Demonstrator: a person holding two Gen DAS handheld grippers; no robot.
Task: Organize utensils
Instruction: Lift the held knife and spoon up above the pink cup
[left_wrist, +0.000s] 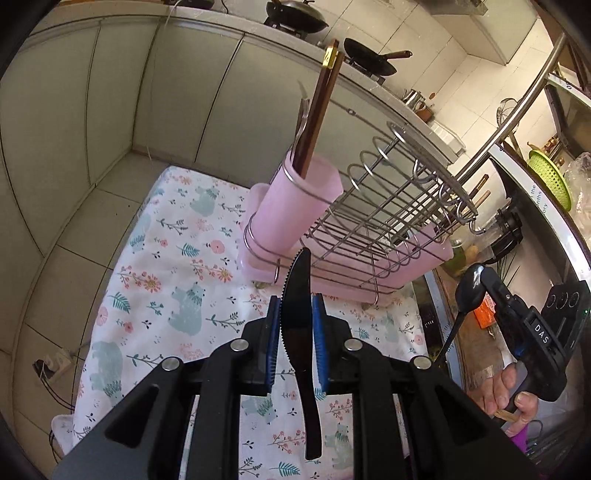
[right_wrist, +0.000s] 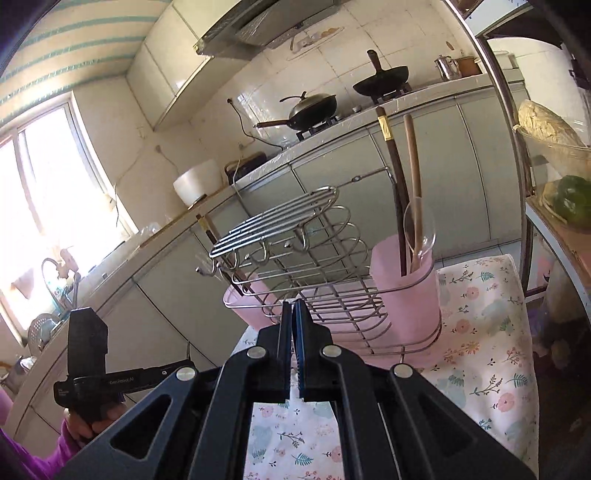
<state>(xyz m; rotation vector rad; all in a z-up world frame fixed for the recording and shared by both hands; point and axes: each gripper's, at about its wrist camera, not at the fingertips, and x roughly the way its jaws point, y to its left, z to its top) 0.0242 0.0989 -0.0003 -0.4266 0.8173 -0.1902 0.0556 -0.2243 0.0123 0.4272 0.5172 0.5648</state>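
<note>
**Knife and spoon held, rack part-filled**

Left gripper (left_wrist: 296, 325) pinches a black knife (left_wrist: 298, 321) above the floral cloth (left_wrist: 155, 280). Right gripper (left_wrist: 480, 280), pressed together, pinches a black spoon (left_wrist: 470, 286), seen only in the left view. Beyond, the wire rack (right_wrist: 314, 258) holds a pink cup (right_wrist: 406, 291) containing chopsticks (right_wrist: 397, 184) and a clear spoon (right_wrist: 419, 229); the right view alone shows chopsticks in a second cup (right_wrist: 245, 306)

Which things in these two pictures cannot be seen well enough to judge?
- Black spoon, left wrist view: the right gripper hides its middle. In the right wrist view it does not show between the shut fingers.
- Far pink cup, right wrist view: the wire rack hides what it holds.
- Black knife: the left gripper covers its handle end.
</note>
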